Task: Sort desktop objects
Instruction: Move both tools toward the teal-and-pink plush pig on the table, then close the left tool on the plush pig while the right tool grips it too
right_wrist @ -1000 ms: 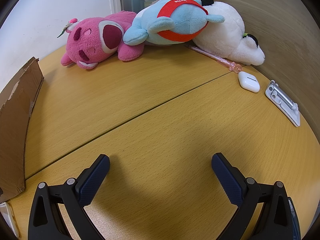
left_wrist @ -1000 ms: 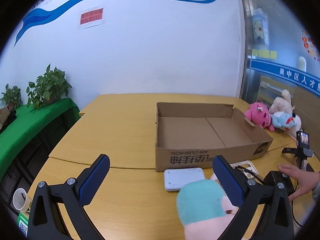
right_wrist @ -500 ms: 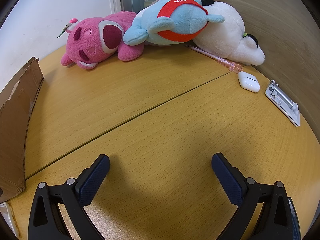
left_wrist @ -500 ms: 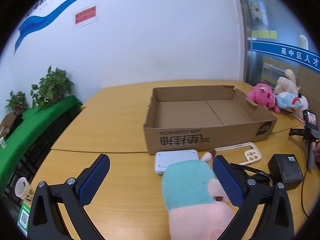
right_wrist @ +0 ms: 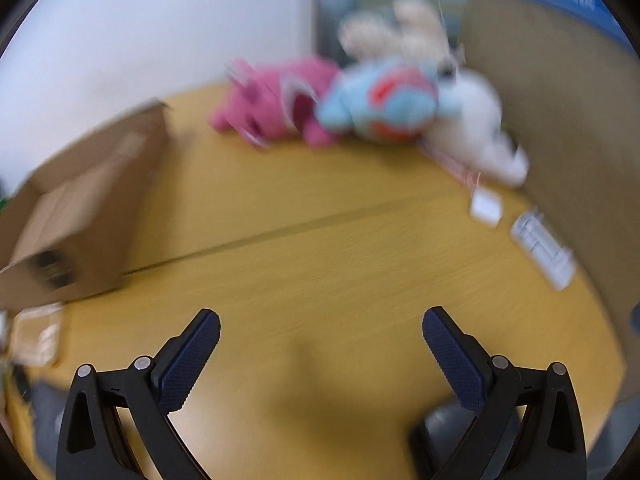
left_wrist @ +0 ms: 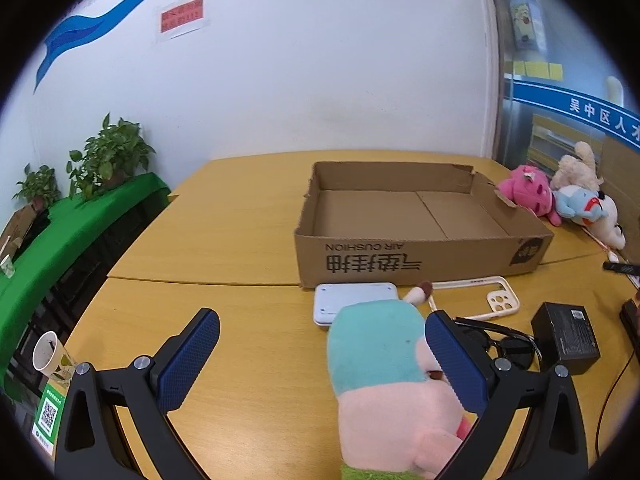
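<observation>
The left gripper [left_wrist: 320, 354] is wide open, and a soft toy [left_wrist: 384, 380] with a teal top and a pink body lies partly between its fingers, close against the right finger and far from the left one. The toy rests on the tabletop [left_wrist: 240, 320] near its front edge, just in front of the cardboard box [left_wrist: 420, 232], which is shallow, open on top and has nothing inside. To do this step well, I think the left gripper should shift toward its right so the toy sits in the middle, then close gently on the thick pink part, because plush fabric is soft and can slip out if only an edge is pinched. A flat white device [left_wrist: 356, 300] lies just behind the toy, touching the box wall or very near it, and beside it there are a thin white phone case [left_wrist: 500, 300], dark sunglasses [left_wrist: 504, 344] and a black matte box [left_wrist: 568, 336] with hard corners. The right gripper [right_wrist: 320, 354] is also wide open and holds nothing; its picture is blurred, above bare smooth wood. At the far right corner lie a pink plush [right_wrist: 272, 108], a blue plush [right_wrist: 384, 108] and a white plush [right_wrist: 476, 128].
</observation>
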`<move>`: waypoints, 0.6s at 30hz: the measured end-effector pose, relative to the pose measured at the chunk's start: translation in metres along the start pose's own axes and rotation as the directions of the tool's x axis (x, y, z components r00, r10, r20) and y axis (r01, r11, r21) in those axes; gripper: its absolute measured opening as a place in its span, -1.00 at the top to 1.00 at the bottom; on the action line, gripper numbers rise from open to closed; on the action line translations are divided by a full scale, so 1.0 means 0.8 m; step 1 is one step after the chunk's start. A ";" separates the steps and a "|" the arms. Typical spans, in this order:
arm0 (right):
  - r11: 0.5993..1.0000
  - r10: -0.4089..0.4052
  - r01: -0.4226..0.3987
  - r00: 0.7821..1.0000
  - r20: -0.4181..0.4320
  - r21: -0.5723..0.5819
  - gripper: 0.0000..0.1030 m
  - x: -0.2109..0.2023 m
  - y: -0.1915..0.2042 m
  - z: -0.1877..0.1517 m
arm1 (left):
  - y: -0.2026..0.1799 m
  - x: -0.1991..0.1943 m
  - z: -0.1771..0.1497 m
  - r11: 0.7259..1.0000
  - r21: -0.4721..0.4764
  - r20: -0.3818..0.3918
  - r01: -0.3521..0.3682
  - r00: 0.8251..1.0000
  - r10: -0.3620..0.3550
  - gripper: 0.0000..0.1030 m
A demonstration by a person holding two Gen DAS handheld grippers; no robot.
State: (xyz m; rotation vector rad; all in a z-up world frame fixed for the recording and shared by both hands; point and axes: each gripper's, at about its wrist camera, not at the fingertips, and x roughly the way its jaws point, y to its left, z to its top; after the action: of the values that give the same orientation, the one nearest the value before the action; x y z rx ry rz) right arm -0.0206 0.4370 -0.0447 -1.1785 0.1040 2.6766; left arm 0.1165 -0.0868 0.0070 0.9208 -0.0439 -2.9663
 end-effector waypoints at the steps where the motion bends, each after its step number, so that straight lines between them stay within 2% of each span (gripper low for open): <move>1: 0.998 0.046 -0.045 0.998 0.038 -0.040 -1.00 -0.039 0.012 -0.002 | -0.004 0.000 0.000 1.000 0.011 -0.005 0.008 1.000 -0.008 -0.99; 3: 0.985 0.145 -0.133 0.984 0.104 -0.112 -1.00 -0.110 0.039 -0.005 | -0.013 0.001 -0.001 0.999 0.029 -0.016 0.041 0.999 -0.040 -0.99; 5: 0.959 0.251 -0.226 0.958 0.139 -0.174 -1.00 -0.170 0.071 -0.010 | -0.024 0.005 -0.005 0.996 0.040 -0.045 0.080 0.996 -0.078 -0.99; 8: 0.888 0.415 -0.357 0.893 0.173 -0.290 -1.00 -0.238 0.135 -0.031 | -0.038 0.017 -0.019 0.989 0.030 -0.108 0.146 0.984 -0.142 -0.99; 9: 0.872 0.443 -0.378 0.879 0.174 -0.310 -1.00 -0.247 0.147 -0.037 | -0.042 0.022 -0.025 0.986 0.031 -0.134 0.164 0.978 -0.158 -0.99; 12: 0.796 0.559 -0.477 0.816 0.148 -0.372 -1.00 -0.257 0.212 -0.059 | -0.049 0.036 -0.046 0.985 0.031 -0.192 0.169 0.968 -0.160 -0.99; 14: 0.772 0.594 -0.524 0.796 0.117 -0.359 -1.00 -0.243 0.254 -0.069 | -0.045 0.046 -0.059 0.988 0.003 -0.220 0.157 0.964 -0.152 -0.99; 16: 0.750 0.619 -0.578 0.785 0.033 -0.323 -1.00 -0.217 0.295 -0.075 | -0.039 0.059 -0.071 0.988 -0.034 -0.261 0.151 0.953 -0.155 -1.00; 18: 0.724 0.638 -0.617 0.769 -0.042 -0.308 -1.00 -0.197 0.336 -0.084 | -0.033 0.062 -0.074 0.982 -0.067 -0.257 0.177 0.948 -0.188 -1.00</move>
State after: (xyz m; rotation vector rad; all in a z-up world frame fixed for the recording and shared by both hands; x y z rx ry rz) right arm 0.0710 0.1391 0.0200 -1.3224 0.0944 3.4378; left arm 0.1085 -0.0631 -0.0709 1.3743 0.1190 -2.9612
